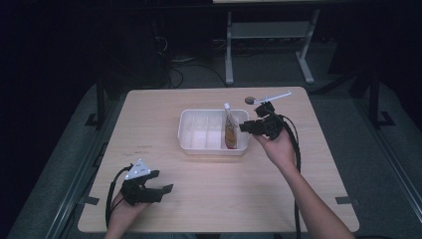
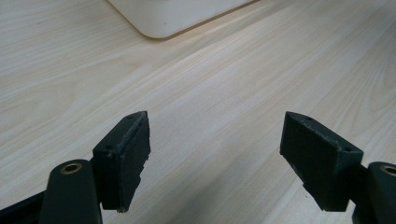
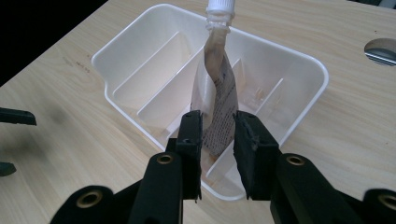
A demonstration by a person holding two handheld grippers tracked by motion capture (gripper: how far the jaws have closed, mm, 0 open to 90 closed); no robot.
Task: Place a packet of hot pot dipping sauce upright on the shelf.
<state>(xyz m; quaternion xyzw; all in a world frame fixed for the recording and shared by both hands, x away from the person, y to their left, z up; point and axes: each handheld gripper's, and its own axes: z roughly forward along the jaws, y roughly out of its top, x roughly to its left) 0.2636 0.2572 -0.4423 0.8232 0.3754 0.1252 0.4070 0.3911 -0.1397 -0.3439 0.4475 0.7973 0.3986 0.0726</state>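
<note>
Across a pale wooden table (image 1: 214, 194) we are easing our right gripper (image 3: 218, 133) slightly apart around a soft, light, crumpling spouted pouch (image 3: 219, 93) standing in the white divided bin (image 3: 303, 70), best pinched near its stiffer neck, while our left gripper (image 2: 215, 154) is resting wide open, empty.

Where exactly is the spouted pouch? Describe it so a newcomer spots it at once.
Start at the white divided bin in the middle of the wooden table. In its right-hand end compartment, seen from the high view, stands the pouch, with the right gripper beside it, jaws either side of its lower edge. It is a tall brownish printed sachet with a white screw cap.
</note>
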